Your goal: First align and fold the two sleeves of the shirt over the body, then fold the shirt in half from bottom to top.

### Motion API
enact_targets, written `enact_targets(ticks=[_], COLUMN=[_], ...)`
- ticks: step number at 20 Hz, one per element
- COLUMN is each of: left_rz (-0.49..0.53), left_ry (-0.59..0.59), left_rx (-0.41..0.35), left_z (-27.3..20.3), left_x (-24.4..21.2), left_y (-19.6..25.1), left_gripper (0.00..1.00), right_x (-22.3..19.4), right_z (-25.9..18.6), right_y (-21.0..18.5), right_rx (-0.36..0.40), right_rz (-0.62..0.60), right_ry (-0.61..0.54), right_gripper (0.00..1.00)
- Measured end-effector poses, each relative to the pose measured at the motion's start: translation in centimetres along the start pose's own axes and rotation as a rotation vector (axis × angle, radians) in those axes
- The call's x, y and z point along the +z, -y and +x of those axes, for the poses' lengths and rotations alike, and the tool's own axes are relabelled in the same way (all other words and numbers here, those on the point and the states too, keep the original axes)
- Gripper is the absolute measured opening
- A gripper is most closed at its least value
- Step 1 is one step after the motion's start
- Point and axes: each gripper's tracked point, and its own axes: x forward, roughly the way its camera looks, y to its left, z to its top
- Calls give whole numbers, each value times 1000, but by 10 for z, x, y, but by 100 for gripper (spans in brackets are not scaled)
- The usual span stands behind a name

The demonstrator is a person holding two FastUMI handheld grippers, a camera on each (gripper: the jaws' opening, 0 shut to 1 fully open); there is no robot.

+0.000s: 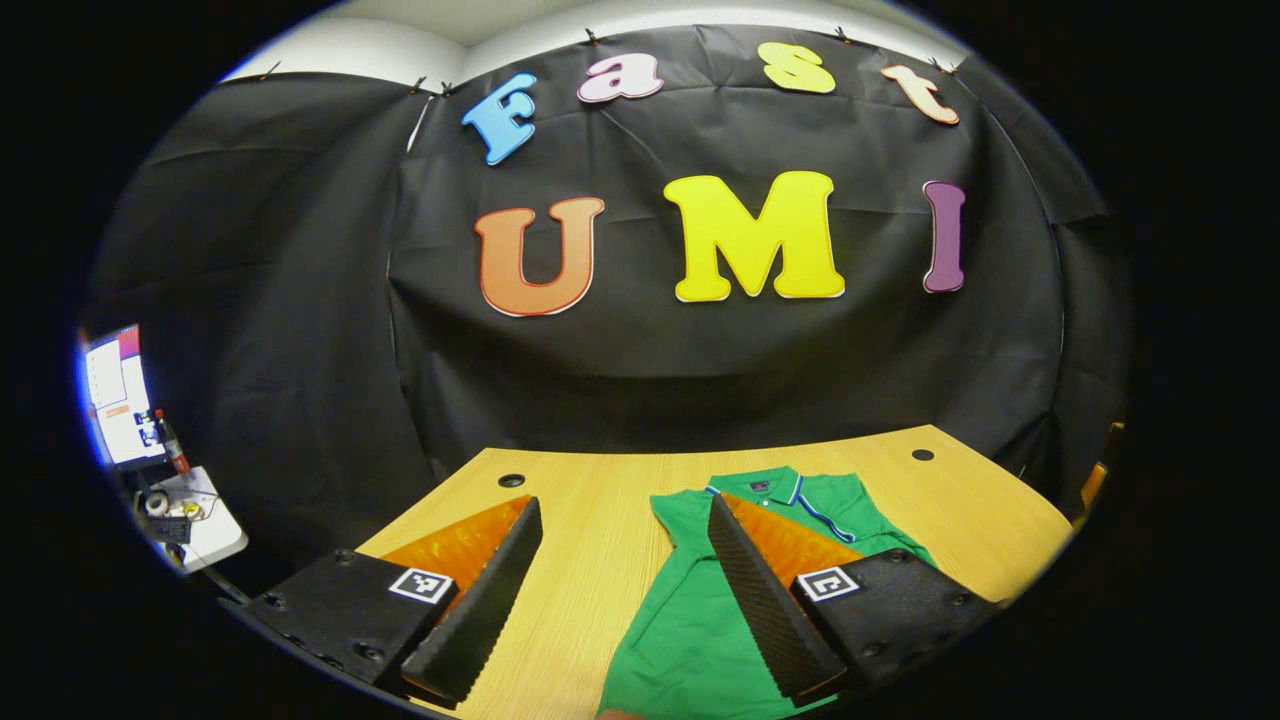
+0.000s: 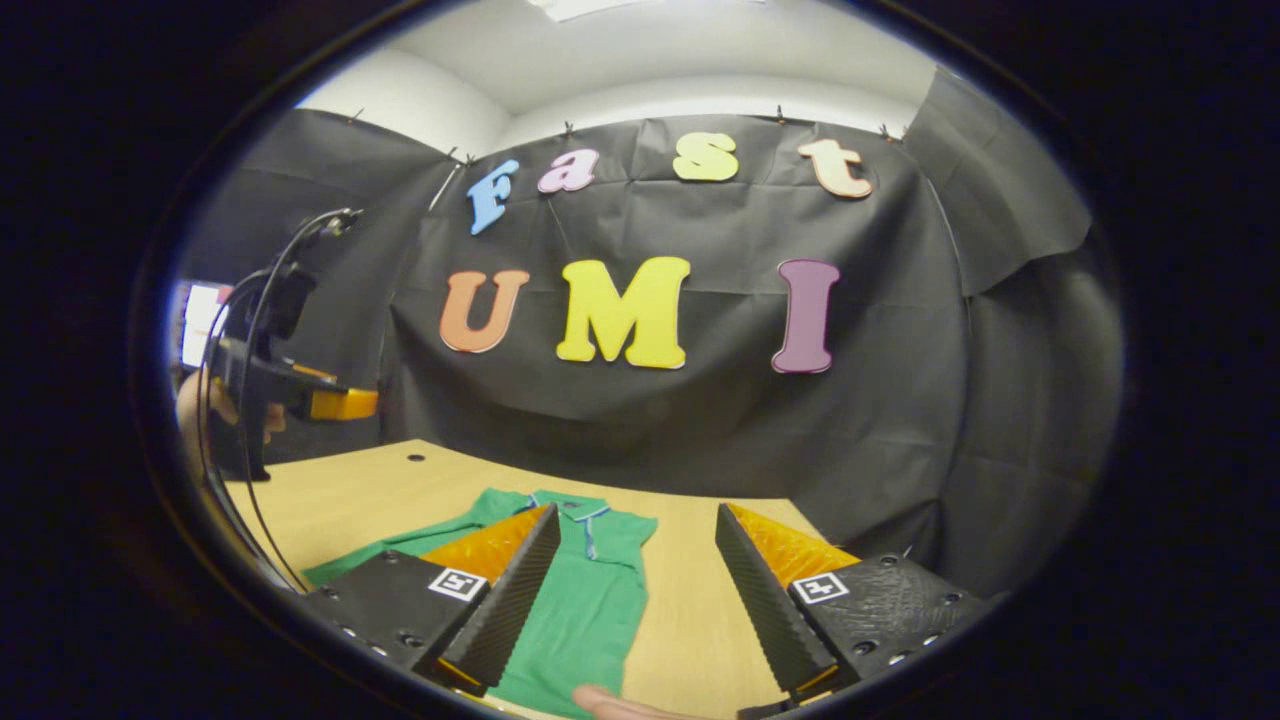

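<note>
The green shirt (image 1: 690,610) lies flat on the wooden table (image 1: 590,500), low in the frame. The left gripper (image 1: 625,590) and the right gripper (image 2: 630,600) hover spread wide, holding nothing.

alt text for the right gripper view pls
A green polo shirt lies flat, collar away from the camera, on a wooden table. The right gripper hovers open above it, holding nothing. At far left the left gripper is held in a hand above the table, with black cloth behind.
</note>
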Motion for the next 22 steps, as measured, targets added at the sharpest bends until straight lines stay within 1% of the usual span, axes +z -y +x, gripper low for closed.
enact_targets(ticks=[1, 2, 3, 5, 6, 9, 11, 14, 16, 19, 20, 22], left_rz=[-12, -12, -12, 3, 6, 9, 7, 2, 11, 32, 29, -18], left_ry=[14, 21, 26, 30, 30, 8, 34, 31, -2, -96, -129, -181], left_rx=[4, 13, 14, -9, -20, -50, -47, -85, -105, -99, -95, -102], left_z=[-12, -22, -31, -44, -48, -52, -53, -48, -41, -34, -34, -36], left_x=[-8, -18, -28, -45, -52, -62, -56, -68, -91, -144, -161, -188], left_y=[-1, -5, -5, 3, 5, 12, 12, 24, 27, 21, 16, 12], left_gripper=[100, 100, 100, 100, 100, 100, 100, 100, 100, 100, 100, 100], right_x=[-5, -9, -12, -18, -22, -41, -51, -64, -78, -106, -117, -146], right_z=[-4, -7, -10, -16, -19, -25, -23, -20, -17, -18, -19, -23], right_y=[-5, -5, -1, 5, 6, 10, 18, 19, 20, 26, 27, 30], right_rx=[21, 21, 8, -29, -30, -26, -39, -23, -31, -73, -88, -113], right_rz=[21, 20, 2, -43, -53, -44, -23, 3, 10, 4, 5, 2], right_ry=[-12, -23, -28, -29, -33, -64, -97, -133, -156, -184, -193, -228], right_gripper=[95, 95, 95, 95, 95, 95, 95, 96, 96, 95, 95, 96])
